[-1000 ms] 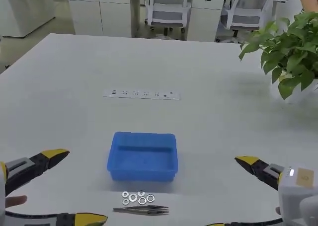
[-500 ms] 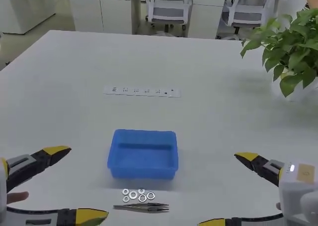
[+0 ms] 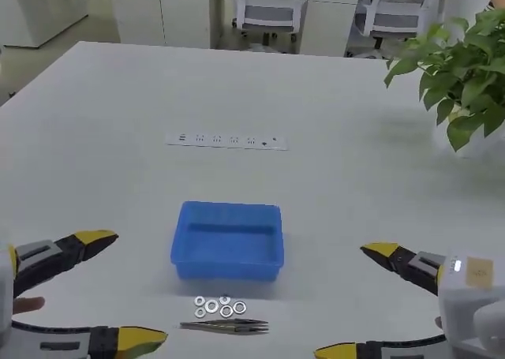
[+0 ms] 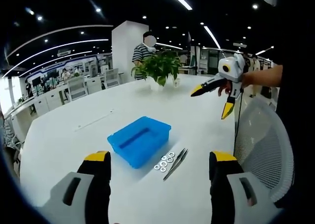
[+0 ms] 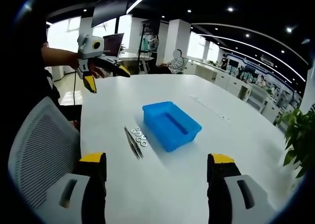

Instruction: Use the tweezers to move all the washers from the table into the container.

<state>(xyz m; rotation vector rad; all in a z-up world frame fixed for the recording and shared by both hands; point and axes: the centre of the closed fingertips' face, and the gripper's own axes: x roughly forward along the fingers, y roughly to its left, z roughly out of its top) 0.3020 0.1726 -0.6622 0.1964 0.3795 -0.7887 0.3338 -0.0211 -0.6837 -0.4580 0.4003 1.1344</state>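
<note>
Several small silver washers (image 3: 218, 307) lie in a cluster on the white table, just in front of the blue container (image 3: 228, 240). Metal tweezers (image 3: 225, 325) lie flat right below them, near the table's front edge. The container (image 4: 139, 140) (image 5: 171, 124) looks bare inside. My left gripper (image 3: 110, 288) is open at the lower left, well left of the washers (image 4: 164, 162) and tweezers (image 4: 176, 163). My right gripper (image 3: 359, 300) is open at the lower right, apart from the washers (image 5: 139, 137) and tweezers (image 5: 133, 142). Neither holds anything.
A strip of power sockets (image 3: 227, 141) is set into the table beyond the container. A leafy potted plant (image 3: 465, 75) stands at the right edge. Office chairs (image 3: 267, 10) and desks are behind the table. A mesh chair back (image 5: 39, 150) is near me.
The head camera has tilted slightly, shifting the scene up a little. Both grippers stay open and have drifted slightly inward; washers, tweezers and container have not moved.
</note>
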